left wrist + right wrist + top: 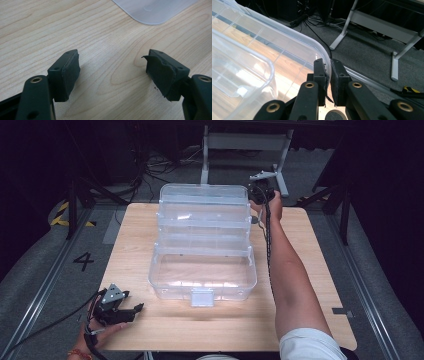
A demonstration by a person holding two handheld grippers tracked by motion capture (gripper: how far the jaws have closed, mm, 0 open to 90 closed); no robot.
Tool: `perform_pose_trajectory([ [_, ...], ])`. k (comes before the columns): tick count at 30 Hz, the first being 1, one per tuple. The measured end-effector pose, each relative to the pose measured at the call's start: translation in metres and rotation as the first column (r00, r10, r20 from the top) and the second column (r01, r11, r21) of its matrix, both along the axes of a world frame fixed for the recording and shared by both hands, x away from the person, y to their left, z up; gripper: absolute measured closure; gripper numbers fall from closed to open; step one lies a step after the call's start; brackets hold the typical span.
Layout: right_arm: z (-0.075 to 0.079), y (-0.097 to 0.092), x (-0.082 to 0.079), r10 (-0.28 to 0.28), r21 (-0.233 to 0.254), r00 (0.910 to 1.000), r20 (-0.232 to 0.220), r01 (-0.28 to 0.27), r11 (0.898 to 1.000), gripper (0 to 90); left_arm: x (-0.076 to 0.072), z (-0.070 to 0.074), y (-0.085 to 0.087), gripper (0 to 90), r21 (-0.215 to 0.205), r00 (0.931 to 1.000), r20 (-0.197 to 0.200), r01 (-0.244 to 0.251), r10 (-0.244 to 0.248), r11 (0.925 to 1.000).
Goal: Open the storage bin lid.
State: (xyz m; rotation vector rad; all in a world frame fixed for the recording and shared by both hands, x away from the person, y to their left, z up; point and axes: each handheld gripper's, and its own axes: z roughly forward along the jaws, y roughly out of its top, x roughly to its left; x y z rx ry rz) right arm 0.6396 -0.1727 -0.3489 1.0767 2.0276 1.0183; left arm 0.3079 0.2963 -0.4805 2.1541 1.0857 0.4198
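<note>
Right gripper (257, 196) clamped on the far right rim of the clear plastic box (202, 245); left gripper (131, 311) idle and open.

The clear plastic box stands unfolded in stepped tiers across the middle of the wooden table (310, 270), its lowest tray toward the near edge and its lid tier at the far edge. In the right gripper view the two black jaws are pressed together on the thin curved rim of the box's far right corner (322, 53), with the grey floor (372, 55) beyond. The left gripper lies low at the table's near left corner, well apart from the box; in the left gripper view its jaws stand wide with only bare wood between them.
</note>
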Motion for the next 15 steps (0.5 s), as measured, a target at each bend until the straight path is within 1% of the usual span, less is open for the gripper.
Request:
perform_pose_trajectory([
  [6, -0.0034, 0.0018, 0.0029, 0.003, -0.028, 0.9999, -0.013, -0.003, 1.0, 84.2, 0.0001, -0.0003, -0.0001, 27.4, -0.002, 1.0, 0.006, -0.001, 0.001, 1.0],
  [11, -0.005, 0.0012, 0.0038, 0.002, -0.021, 0.9998, -0.02, -0.002, 1.0, 84.2, 0.0001, -0.0003, -0.0003, 27.4, -0.005, 1.0, 0.004, -0.001, 0.001, 1.0],
  [15, -0.0073, 0.0014, 0.0051, 0.001, -0.031, 0.9996, -0.027, -0.002, 1.0, 84.2, 0.0, -0.0002, -0.0001, 27.4, -0.002, 1.0, 0.004, -0.001, 0.001, 1.0],
])
